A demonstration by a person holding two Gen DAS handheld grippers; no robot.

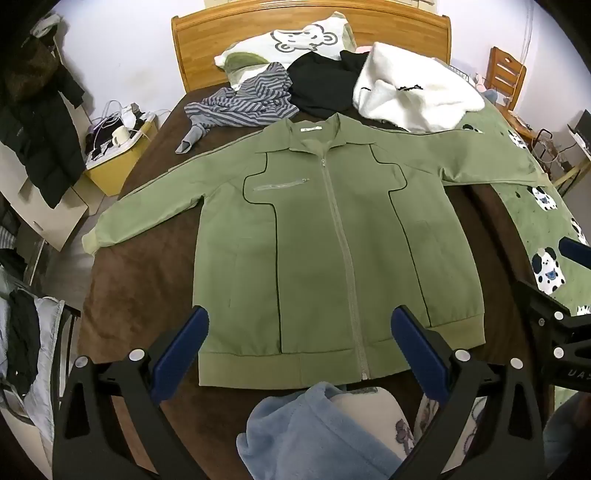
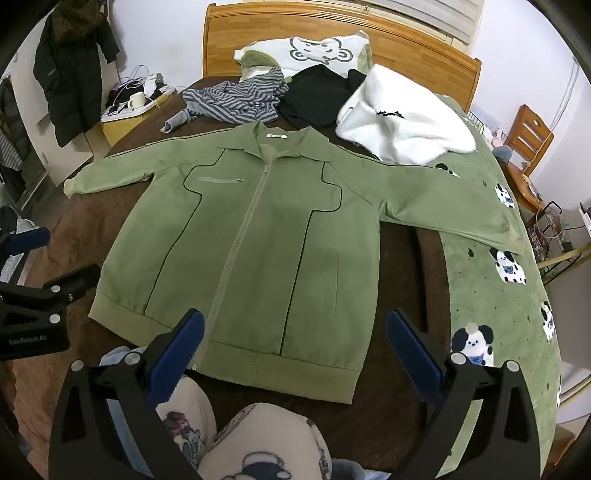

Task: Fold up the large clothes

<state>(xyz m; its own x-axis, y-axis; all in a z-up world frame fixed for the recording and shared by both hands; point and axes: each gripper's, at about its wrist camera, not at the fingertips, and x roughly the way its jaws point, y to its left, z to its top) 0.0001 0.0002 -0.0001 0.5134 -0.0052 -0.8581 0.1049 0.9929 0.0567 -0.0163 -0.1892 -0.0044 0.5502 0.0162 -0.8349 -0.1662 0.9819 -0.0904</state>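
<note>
A green zip jacket (image 1: 332,236) lies flat, front up and zipped, on the brown bedspread, with both sleeves spread out to the sides. It also shows in the right wrist view (image 2: 258,240). My left gripper (image 1: 299,325) is open and empty, held above the jacket's hem. My right gripper (image 2: 293,328) is open and empty, above the hem's right part. Its fingers (image 1: 574,251) show at the right edge of the left wrist view. The left gripper's finger (image 2: 29,236) shows at the left edge of the right wrist view.
A striped garment (image 1: 240,103), a black garment (image 1: 317,85) and a white fleece (image 1: 413,92) lie piled behind the collar, by a bear pillow (image 1: 295,40) and the wooden headboard (image 1: 207,33). A green dog-print blanket (image 2: 491,288) covers the bed's right side. My knees (image 2: 258,435) are below.
</note>
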